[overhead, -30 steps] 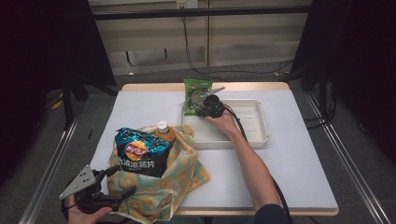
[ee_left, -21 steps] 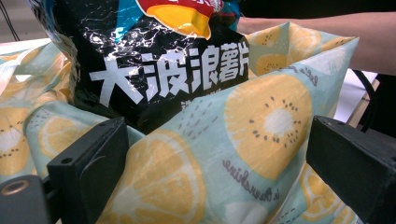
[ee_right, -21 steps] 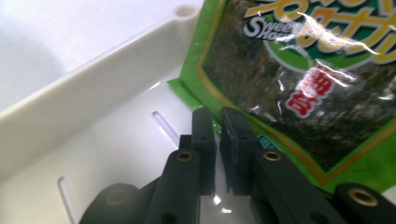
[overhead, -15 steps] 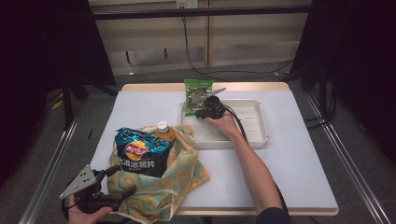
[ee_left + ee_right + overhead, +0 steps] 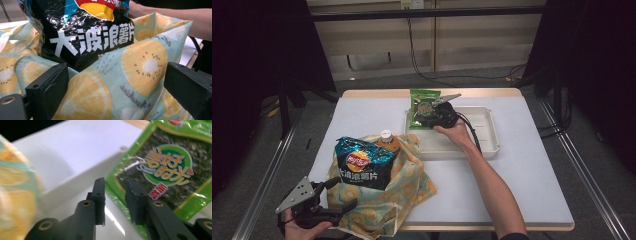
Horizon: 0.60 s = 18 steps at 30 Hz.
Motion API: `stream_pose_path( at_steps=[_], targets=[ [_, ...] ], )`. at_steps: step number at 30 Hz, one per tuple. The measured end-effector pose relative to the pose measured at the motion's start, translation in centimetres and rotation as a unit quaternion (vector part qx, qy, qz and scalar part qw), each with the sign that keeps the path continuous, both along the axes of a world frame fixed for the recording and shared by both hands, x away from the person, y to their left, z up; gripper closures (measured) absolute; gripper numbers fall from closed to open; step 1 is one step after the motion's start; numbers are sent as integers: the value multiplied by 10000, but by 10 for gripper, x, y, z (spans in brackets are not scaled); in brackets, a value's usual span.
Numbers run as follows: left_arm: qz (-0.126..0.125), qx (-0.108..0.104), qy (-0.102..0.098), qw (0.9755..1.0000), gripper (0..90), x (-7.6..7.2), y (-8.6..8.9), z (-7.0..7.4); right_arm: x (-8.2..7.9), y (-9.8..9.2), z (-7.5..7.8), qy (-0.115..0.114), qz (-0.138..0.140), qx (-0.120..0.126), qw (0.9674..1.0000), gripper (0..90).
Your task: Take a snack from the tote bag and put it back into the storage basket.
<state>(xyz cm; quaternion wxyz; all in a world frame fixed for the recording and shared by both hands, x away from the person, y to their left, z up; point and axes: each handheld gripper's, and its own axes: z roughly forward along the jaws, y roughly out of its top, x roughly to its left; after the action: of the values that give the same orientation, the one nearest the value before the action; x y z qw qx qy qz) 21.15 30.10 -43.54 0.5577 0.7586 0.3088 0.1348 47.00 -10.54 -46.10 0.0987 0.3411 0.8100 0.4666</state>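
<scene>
Hovering at the near left corner of the shallow white plastic tray (image 5: 484, 145), the right tool (image 5: 432, 116) has its jaws slightly apart and has just been opening them; in the right gripper view the gap between its black pads (image 5: 100, 195) is bare, with nothing gripped. The flat green foil seaweed snack packet (image 5: 165, 172) lies just beyond and beside those pads, leaning on the tray's far left rim, released and close to the right-hand pad. The left tool (image 5: 324, 197) is held at the near left edge of the white-covered desk (image 5: 532, 185) with its jaws spread wide. Between and just ahead of them bulges the pale green cloth bag printed with yellow fruit slices (image 5: 140, 75); I cannot tell whether the pads touch the cloth. Standing in that bag are a black-and-blue crinkled bag of potato crisps (image 5: 87, 42) and, farther from the left tool, an orange bottle with a white cap (image 5: 387, 141).
</scene>
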Motion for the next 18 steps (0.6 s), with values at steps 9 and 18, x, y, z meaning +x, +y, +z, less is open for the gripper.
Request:
stream_pose_path(
  at_steps=[9, 18],
  targets=[
    [7, 51, 8, 10000, 62, 0, 1, -1, -38, 3, 26, -228, 274, 405, 9985, 543],
    [25, 79, -2, 10000, 62, 1, -1, 0, -75, -3, 37, -353, 425, 852, 9948, 466]
  ],
)
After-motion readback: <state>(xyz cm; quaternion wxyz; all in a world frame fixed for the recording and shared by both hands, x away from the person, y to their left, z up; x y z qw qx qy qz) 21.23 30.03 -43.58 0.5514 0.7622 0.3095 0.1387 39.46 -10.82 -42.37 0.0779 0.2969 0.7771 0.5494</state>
